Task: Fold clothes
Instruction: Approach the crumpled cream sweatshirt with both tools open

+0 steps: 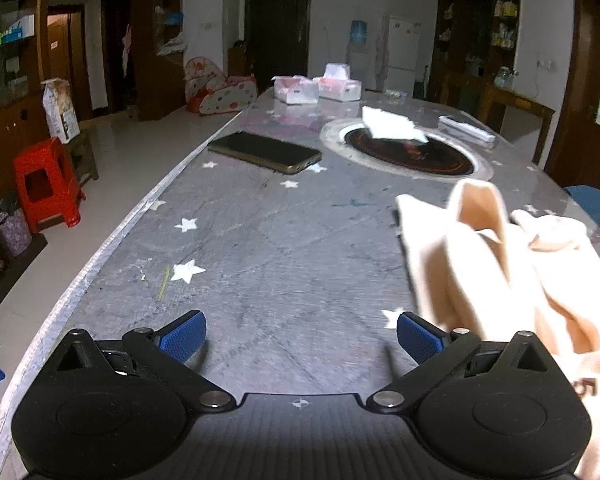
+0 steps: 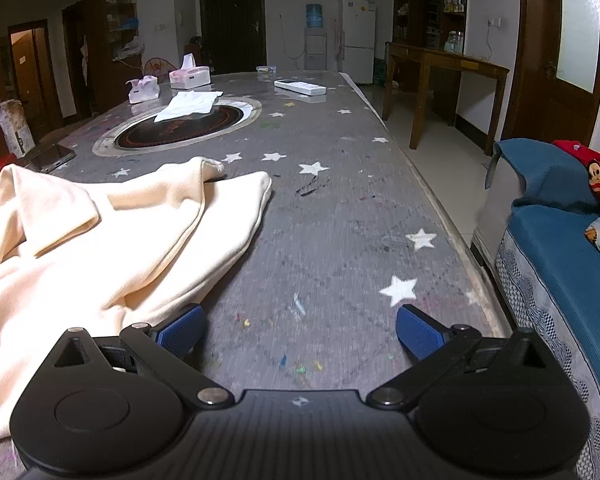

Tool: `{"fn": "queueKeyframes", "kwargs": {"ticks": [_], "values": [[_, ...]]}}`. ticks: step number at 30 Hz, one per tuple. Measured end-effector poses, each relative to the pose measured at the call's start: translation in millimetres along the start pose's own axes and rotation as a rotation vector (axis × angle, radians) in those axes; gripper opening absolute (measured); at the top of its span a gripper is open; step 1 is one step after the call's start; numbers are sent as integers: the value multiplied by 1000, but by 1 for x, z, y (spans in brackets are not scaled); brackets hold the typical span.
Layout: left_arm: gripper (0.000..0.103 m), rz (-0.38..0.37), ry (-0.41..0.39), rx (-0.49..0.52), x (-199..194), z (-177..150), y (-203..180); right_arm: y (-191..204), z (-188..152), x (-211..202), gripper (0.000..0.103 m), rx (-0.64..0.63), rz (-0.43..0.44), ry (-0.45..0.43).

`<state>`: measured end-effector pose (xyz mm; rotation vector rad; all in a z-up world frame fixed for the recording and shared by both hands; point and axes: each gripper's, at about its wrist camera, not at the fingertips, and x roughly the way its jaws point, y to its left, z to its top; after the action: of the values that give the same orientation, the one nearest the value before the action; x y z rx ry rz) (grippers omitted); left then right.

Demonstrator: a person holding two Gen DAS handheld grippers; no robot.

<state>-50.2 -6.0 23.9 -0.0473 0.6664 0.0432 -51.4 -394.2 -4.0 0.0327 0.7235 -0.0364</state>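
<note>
A crumpled cream-coloured fabric garment (image 2: 112, 240) lies in a loose heap on the long grey table scattered with white stars (image 2: 340, 208), between the two tools; one fold stands up like a peak near its far side, and printed marks on its near edge are too blurred to read. The left gripper (image 1: 301, 338) hangs low over bare tabletop with its blue-padded fingers (image 1: 182, 338) spread wide and nothing between them, the cloth just beside its right finger; the right gripper (image 2: 300, 336) is likewise agape and empty, the garment's hem lying against or just behind its left finger. Farther along sit a dark flat smartphone (image 1: 265, 152), a white tissue (image 2: 190, 105) on a round black inset burner (image 2: 180, 126), and a white remote control (image 2: 300, 87).
</note>
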Motion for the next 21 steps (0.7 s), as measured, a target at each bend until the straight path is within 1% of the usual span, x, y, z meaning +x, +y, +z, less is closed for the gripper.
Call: {"fn": "queueKeyframes", "kwargs": {"ticks": [4,9,14,19,21], "values": [[103,-40,-8,3,-18,-3,-11,4,-3,-10,103,-14,30,19],[103,-76,-22,37,-37,-8,-30,12,-12,-31,103,-23,80,5],[103,-73,-19,61,-48,-14,-45,25,-18,-50,103,-35,113,-17],[103,-76,-10,46,-58,-20,-52,40,-25,-68,103,-74,93,-16],[103,-75,-9,33,-63,-22,-54,44,-28,-73,103,-71,94,-15]]}}
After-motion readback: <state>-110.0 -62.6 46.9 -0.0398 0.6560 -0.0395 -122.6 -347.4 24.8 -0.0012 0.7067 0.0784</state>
